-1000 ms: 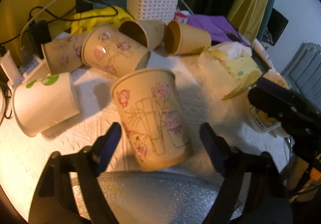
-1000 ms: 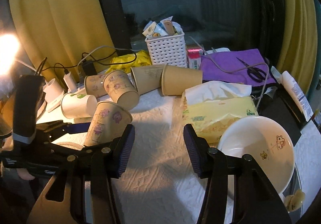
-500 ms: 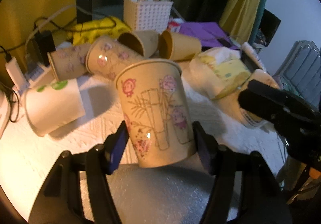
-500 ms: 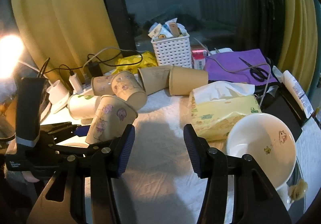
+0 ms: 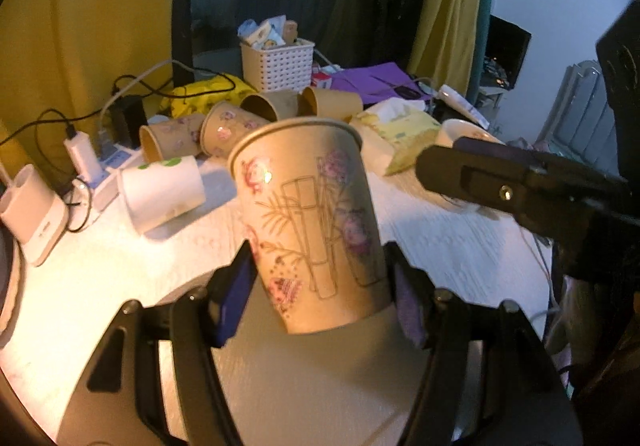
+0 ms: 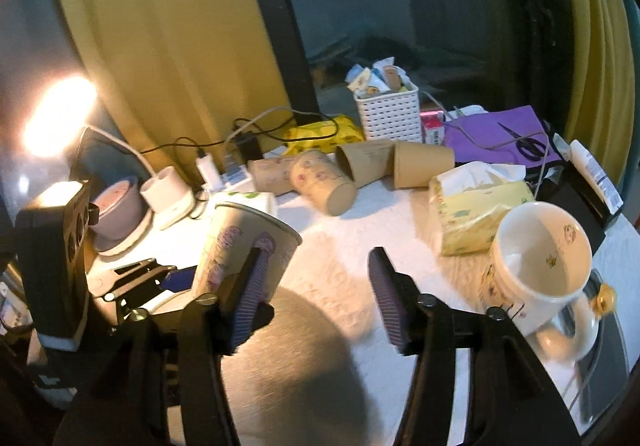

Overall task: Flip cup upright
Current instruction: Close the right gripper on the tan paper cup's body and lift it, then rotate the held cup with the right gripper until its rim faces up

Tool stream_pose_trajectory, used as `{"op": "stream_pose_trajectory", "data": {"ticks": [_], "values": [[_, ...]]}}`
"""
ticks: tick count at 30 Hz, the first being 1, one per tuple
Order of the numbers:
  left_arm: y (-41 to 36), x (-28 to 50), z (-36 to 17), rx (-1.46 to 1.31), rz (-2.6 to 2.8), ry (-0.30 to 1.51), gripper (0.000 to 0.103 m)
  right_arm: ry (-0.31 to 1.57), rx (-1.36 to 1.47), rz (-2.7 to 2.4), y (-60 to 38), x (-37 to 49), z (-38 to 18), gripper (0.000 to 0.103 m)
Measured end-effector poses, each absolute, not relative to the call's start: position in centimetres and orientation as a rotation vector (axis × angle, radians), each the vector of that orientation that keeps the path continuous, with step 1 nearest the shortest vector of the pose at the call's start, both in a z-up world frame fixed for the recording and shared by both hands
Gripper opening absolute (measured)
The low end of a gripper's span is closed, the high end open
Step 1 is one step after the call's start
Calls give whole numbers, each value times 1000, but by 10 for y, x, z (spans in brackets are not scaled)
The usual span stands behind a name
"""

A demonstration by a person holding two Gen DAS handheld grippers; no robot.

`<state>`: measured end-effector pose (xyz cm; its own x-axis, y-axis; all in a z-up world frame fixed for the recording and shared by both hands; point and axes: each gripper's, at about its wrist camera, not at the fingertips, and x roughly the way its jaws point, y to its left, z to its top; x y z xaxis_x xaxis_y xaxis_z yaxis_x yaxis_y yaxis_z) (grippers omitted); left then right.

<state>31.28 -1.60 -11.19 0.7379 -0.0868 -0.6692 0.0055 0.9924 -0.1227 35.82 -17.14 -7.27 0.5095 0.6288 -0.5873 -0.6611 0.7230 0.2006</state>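
Cup (image 5: 310, 222) with its bamboo-and-flower print sat pinched between the jaws of the left gripper (image 5: 320, 282), mouth up and leaning slightly, its base down among the fingers. From the right wrist camera the same cup (image 6: 244, 242) appeared held above the white tabletop (image 6: 344, 246), rim tilted toward the mug (image 6: 540, 266). The right gripper (image 6: 316, 294) hovered beside the cup with its jaws spread wide and nothing between them. Behind the cup, a white paper cup (image 5: 162, 192) lay on its side, and further back four more paper cups (image 5: 256, 118) lay toppled in a row. Beyond those stood a perforated basket (image 5: 278, 64) stuffed with packets. A yellow tissue pack (image 6: 480, 214) lay between the toppled cups and the mug. A purple cloth (image 6: 496, 134) with scissors (image 6: 528, 144) on it lay behind the tissue pack.
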Motion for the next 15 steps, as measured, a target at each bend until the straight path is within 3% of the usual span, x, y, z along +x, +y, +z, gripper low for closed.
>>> {"op": "stream_pose_trajectory", "data": {"ticks": [15], "values": [[-17, 207, -107, -94, -51, 624, 64, 748, 39, 917, -159, 276, -62, 69]]}}
